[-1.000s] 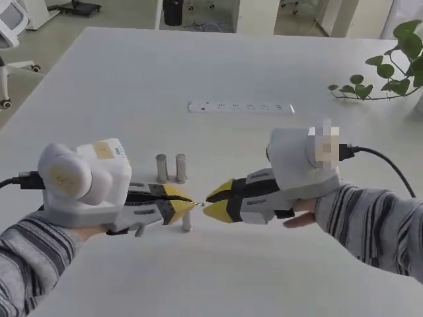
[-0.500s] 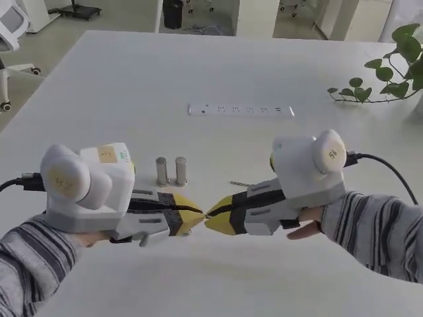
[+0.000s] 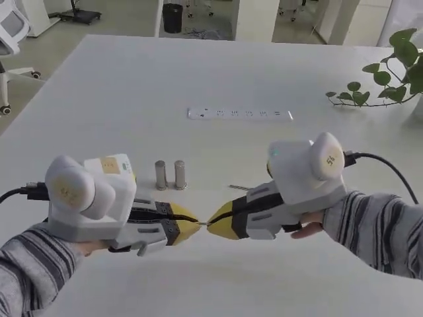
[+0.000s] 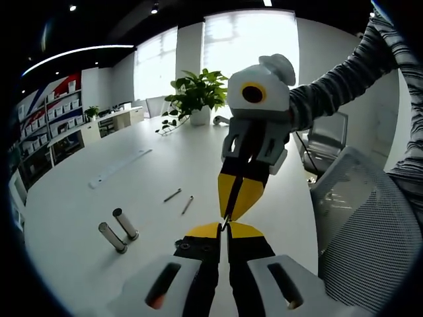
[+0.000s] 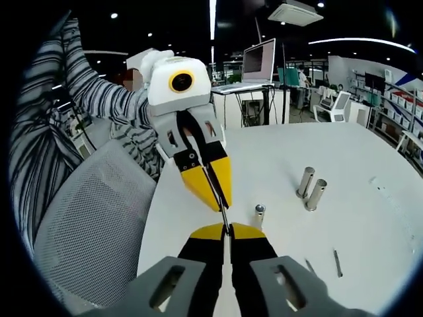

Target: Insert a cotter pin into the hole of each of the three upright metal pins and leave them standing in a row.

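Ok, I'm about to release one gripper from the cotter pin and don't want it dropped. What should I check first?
1. Left gripper shut on the cotter pin: ok.
2. Right gripper shut on it too: ok.
3. Which gripper holds it more firmly: cannot tell.
4. Nearest metal pin upright: ok.
5. Its hole turned toward the grippers: cannot tell.
6. Other two metal pins upright, side by side: ok.

Right of centre in the head view, the white rounded casing [image 3: 310, 162] of the right claw [image 3: 211, 222] bears small dark digits, seemingly "54".
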`<state>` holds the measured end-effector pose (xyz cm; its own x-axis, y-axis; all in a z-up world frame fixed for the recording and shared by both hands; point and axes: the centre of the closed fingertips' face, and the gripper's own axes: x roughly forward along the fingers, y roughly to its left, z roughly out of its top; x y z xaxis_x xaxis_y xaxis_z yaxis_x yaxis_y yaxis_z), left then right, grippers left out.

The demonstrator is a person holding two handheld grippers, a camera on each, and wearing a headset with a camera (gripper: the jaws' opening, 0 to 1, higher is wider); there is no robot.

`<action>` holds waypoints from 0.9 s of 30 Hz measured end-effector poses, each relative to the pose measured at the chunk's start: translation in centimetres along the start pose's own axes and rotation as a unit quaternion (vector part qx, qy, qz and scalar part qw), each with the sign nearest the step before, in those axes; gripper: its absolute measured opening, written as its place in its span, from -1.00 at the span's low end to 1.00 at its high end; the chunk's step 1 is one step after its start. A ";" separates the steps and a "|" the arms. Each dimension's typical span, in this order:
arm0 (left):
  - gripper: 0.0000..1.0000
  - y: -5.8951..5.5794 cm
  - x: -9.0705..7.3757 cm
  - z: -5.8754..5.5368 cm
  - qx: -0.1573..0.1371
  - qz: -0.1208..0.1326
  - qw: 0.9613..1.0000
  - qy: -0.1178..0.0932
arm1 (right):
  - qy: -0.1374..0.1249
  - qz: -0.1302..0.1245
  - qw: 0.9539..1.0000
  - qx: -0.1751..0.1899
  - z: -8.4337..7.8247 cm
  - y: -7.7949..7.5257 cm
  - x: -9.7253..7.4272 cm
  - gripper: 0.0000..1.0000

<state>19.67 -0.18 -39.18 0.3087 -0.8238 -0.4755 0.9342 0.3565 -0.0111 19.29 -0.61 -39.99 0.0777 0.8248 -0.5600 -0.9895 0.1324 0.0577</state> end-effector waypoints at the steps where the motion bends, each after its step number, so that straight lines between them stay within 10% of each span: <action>1: -1.00 0.0 0.0 0.0 0.000 0.000 1.000 0.002 | 0.007 -0.002 1.000 -0.013 0.0 -0.1 0.0 -1.00; 20: -0.78 2.2 -0.9 -2.7 -0.023 0.097 0.995 -0.001 | 0.061 -0.029 0.995 -0.078 -1.3 -1.8 0.6 -1.00; 27: -0.74 3.5 -0.5 -3.7 -0.047 0.162 0.986 -0.014 | 0.076 -0.046 0.993 -0.079 -2.1 -2.9 1.0 -1.00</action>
<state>22.08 3.15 -42.22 0.5949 -0.6713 -0.4421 0.7652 0.6414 0.0557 21.98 -1.35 -42.50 0.1611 0.7189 -0.6762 -0.9868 0.1056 -0.1228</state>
